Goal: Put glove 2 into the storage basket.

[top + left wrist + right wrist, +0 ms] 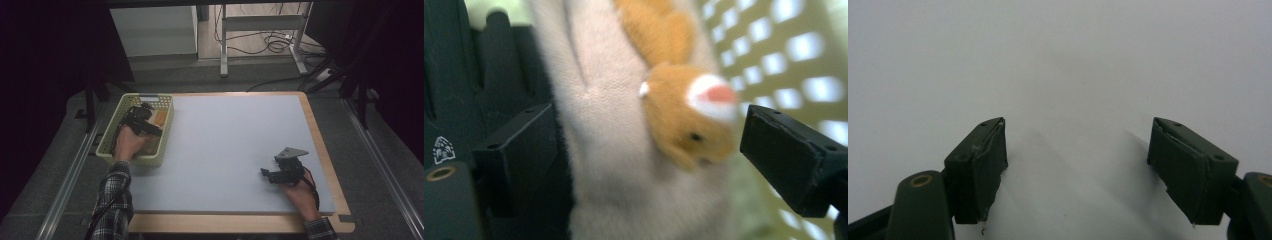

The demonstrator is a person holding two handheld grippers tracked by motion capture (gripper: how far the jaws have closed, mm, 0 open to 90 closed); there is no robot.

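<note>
A pale blue mat [235, 150] covers a wooden table [327, 150], smooth and bare under the right gripper [265, 172], which one hand [299, 188] holds near the front edge with its two black jaws spread wide and nothing between them. Further away, at the left edge, stands one pale green plastic basket [107, 137] with perforated walls. The left gripper [145, 107] reaches into it, jaws released on both sides of a soft cream plush glove [609, 150] with one small orange furry animal [684, 120] on it; beside it lies a black glove [484, 70].
</note>
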